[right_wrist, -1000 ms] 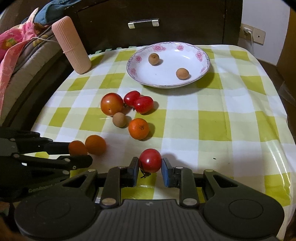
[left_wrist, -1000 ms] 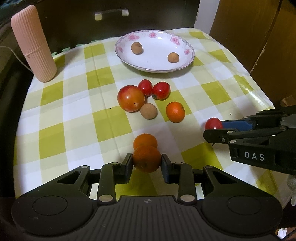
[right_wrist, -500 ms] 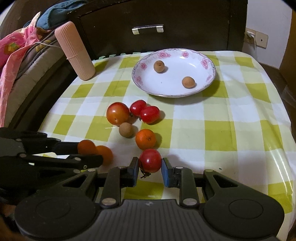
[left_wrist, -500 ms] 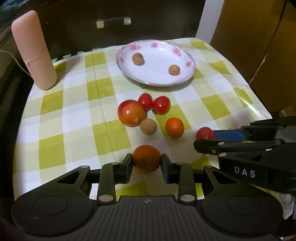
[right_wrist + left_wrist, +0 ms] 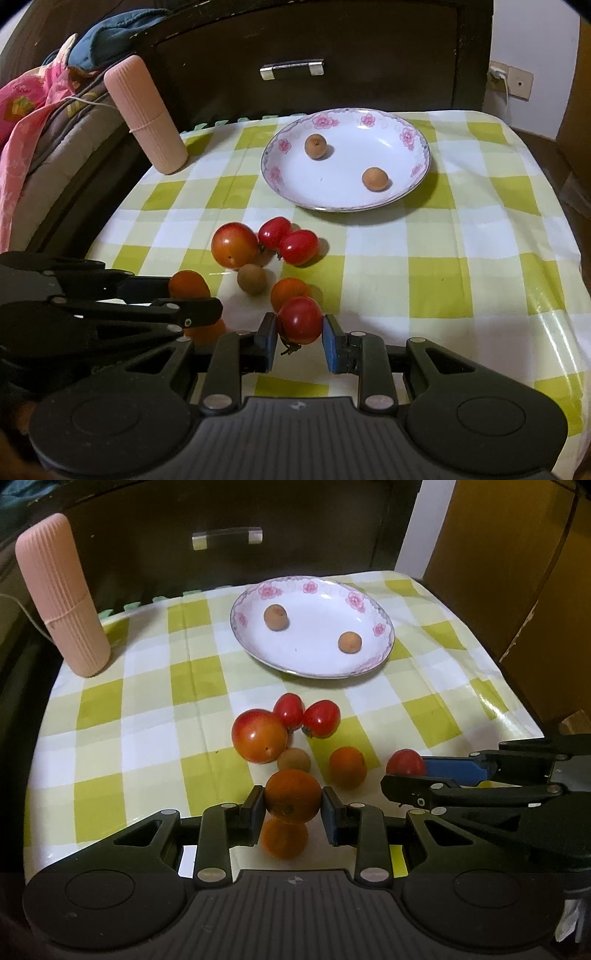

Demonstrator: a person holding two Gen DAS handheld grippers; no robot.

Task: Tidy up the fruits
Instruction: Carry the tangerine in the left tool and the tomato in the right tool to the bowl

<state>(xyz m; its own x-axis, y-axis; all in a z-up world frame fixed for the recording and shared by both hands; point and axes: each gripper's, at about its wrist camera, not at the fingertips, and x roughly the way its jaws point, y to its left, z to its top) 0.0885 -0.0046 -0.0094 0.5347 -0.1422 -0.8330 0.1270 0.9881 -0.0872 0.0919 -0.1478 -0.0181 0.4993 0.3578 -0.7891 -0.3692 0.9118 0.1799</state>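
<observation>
My left gripper point(image 5: 292, 805) is shut on an orange point(image 5: 293, 795) and holds it above the checked cloth; a second orange point(image 5: 283, 840) lies below it. My right gripper point(image 5: 299, 334) is shut on a red cherry tomato point(image 5: 300, 319), also lifted. On the cloth lie a large tomato point(image 5: 259, 734), two cherry tomatoes point(image 5: 321, 718), a brown longan point(image 5: 294, 760) and a third orange point(image 5: 347, 767). The flowered white plate point(image 5: 365, 609) at the back holds two longans point(image 5: 276, 617).
A pink ribbed cylinder point(image 5: 61, 594) stands at the back left corner. A dark drawer front with a metal handle point(image 5: 227, 537) is behind the table. Bedding point(image 5: 33, 110) lies off the left side. The table's right edge point(image 5: 517, 709) drops off near cardboard.
Both grippers have risen and moved forward toward the plate with their fruit. The second orange, once beyond the held one, now shows beneath it.
</observation>
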